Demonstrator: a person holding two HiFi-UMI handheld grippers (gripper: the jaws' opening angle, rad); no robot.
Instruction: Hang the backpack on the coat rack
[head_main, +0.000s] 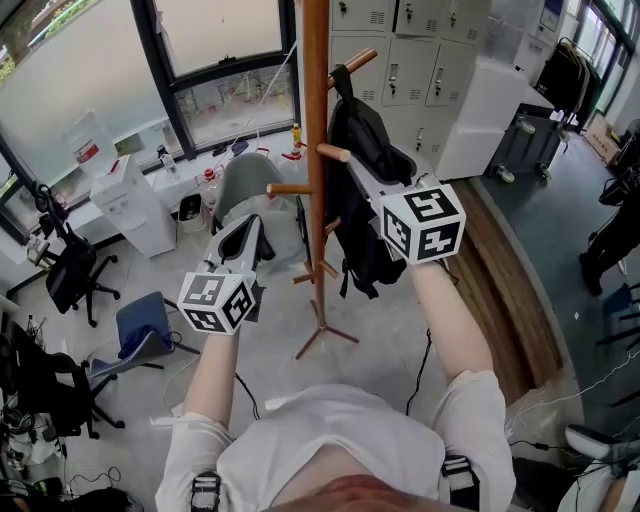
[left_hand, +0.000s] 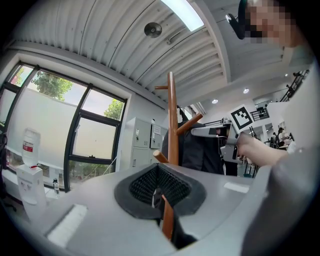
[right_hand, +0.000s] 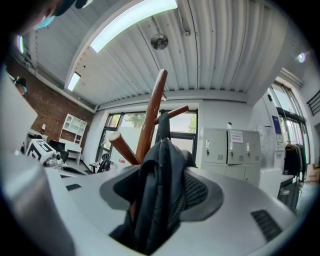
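the backpack (head_main: 358, 125) is found hung on the coat rack (head_main: 316, 120), its top loop (head_main: 341, 78) carried by 1 upper peg (head_main: 355, 60) and its black body slumped against the right side of the pole, clear of the floor. the task is judged to be nearly or wholly done.

the right gripper (head_main: 362, 172) is held level against the upper part of the bag. in the right gripper view its jaws are seen well apart, with a fold of dark fabric standing between them. the pads are not seen to press on it, so no firm hold is read. the left gripper (head_main: 248, 232) is kept to the left of the pole. its pads are seen closed together, with nothing caught between them.

the bag is judged to be soft and limp: its shape is given by the peg, not by the cloth. its woven fabric is expected to bunch between pads and not to slip. its weight cannot be told, though the body sags as if little were packed inside. if it must be moved again, the stitched top loop or a shoulder strap is judged the best place to be gripped, since loose panel fabric would only be stretched.
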